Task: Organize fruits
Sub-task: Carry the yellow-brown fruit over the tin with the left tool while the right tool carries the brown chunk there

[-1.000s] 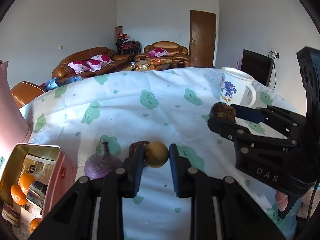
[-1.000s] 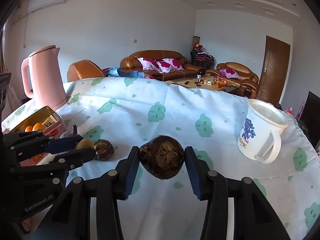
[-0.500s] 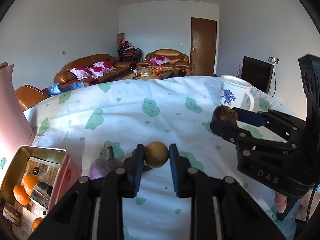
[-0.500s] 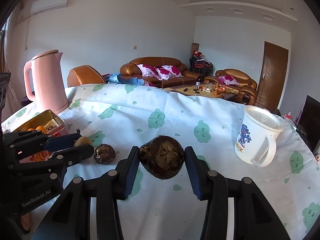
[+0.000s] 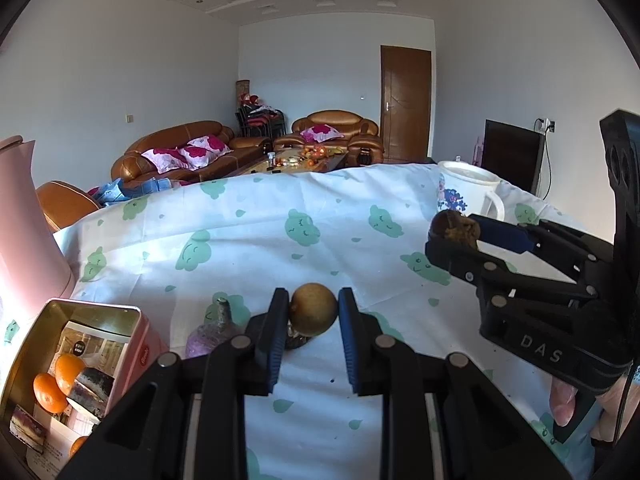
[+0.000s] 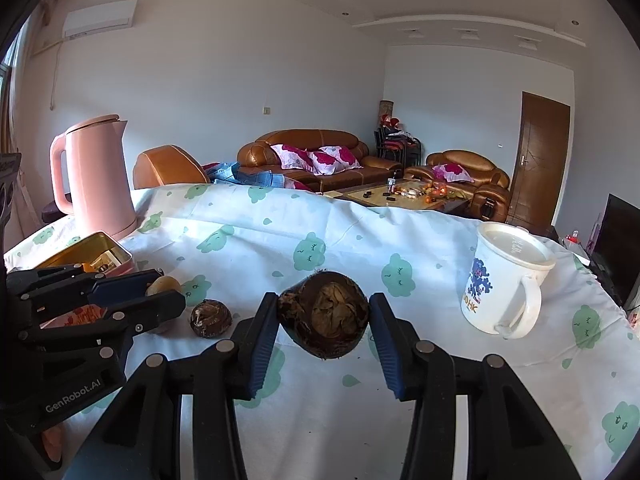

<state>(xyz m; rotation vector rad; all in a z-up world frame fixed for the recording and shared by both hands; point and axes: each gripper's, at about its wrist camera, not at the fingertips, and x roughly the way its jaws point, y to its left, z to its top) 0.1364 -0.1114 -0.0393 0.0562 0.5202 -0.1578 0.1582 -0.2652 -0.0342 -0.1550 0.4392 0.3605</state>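
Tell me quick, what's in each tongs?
Left tongs: shut on a small golden fruit.
Right tongs: shut on a dark brown fruit.

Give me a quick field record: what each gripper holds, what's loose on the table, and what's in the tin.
left gripper: shut on small round tan fruit
right gripper: shut on large dark brown fruit
loose on tablecloth: small dark brown fruit, purple fruit with stem
pink tin: open, oranges inside
also on table: pink kettle, lidded white mug
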